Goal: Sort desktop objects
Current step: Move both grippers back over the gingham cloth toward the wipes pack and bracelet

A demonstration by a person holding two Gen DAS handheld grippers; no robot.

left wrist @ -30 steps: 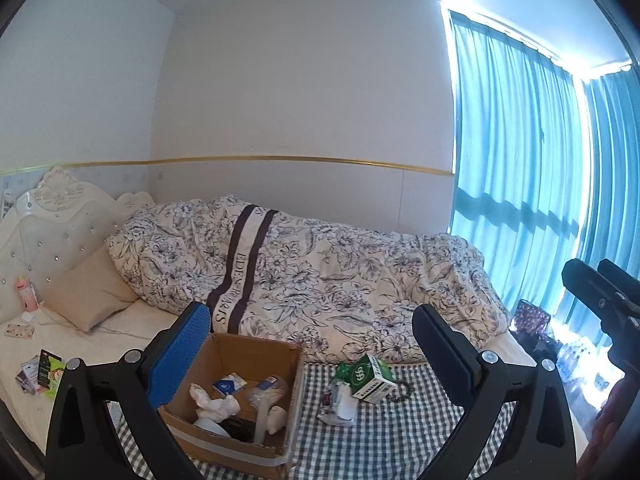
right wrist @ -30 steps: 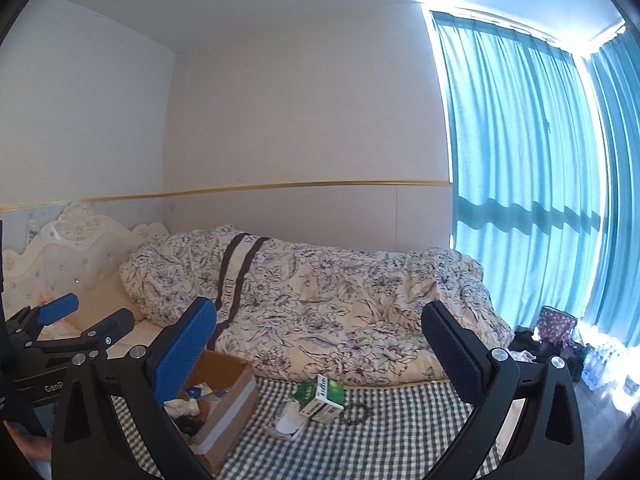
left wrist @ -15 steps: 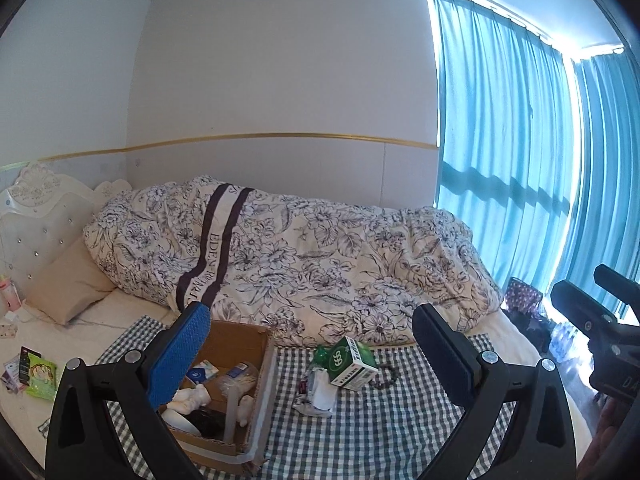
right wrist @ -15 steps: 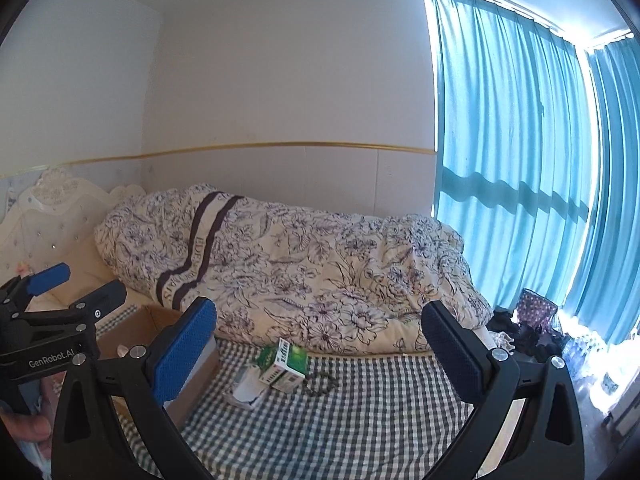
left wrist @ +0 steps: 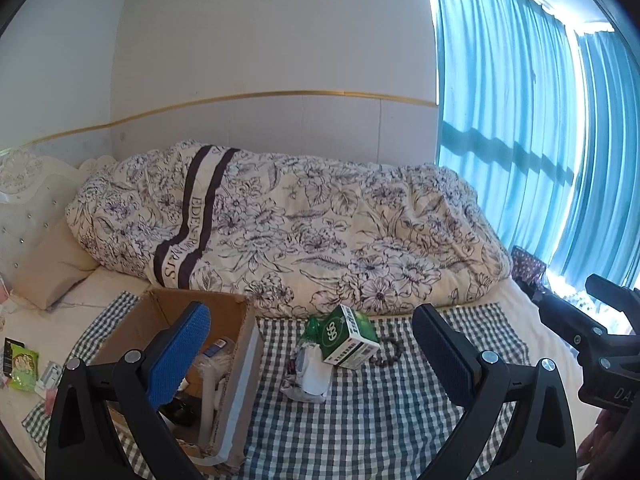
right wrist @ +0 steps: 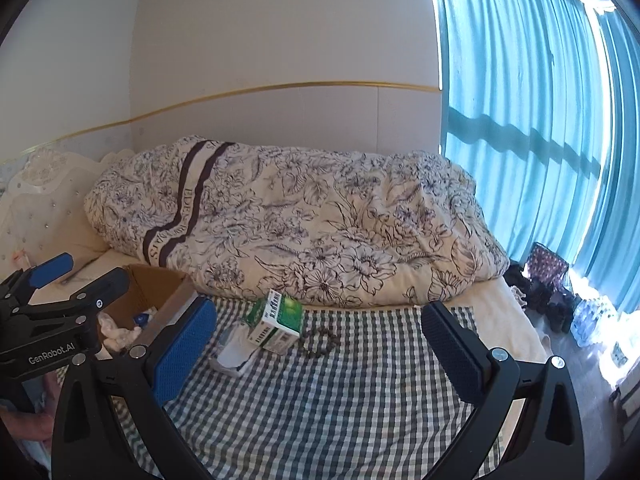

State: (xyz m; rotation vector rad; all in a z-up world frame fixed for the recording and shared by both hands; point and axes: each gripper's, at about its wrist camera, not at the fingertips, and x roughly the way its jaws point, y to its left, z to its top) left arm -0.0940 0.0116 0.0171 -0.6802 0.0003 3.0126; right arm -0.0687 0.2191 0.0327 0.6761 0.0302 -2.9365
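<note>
Two grippers: both held above the near edge of the bed, neither touching anything.
Left gripper (left wrist: pixel 310 344): fingers spread wide with nothing between them; the blue-padded finger (left wrist: pixel 178 356) sits in front of the box, the black one to the right over the cloth.
Right gripper (right wrist: pixel 318 346): fingers likewise wide apart and empty, hovering over the cloth; its black body also shows at the right edge of the left wrist view.
Surface: a green-and-white checked cloth (left wrist: pixel 360 420) spread on the bed, carrying the box and the loose things.
Brown cardboard box (left wrist: pixel 240 344): open-topped, on the left part of the cloth; it holds white crumpled items, a small blue-and-white pack and something dark, too jumbled to name.
Green-and-white carton printed "999" (left wrist: pixel 348 336): tilted, near the middle of the cloth, just right of the box, leaning on a white crumpled packet (left wrist: pixel 310 376).
Dark beaded bracelet (left wrist: pixel 388 352): flat on the cloth, just beside the carton on its right.
Floral cream duvet with a dark double stripe (left wrist: pixel 300 232): heaped along the wall behind the cloth.
Beige pillow (left wrist: pixel 52 268): at the left by the white tufted headboard.
Turquoise curtains (left wrist: pixel 520 140): covering the bright window at the right.
Small green packet (left wrist: pixel 24 364): on the bare sheet, left of the cloth.
</note>
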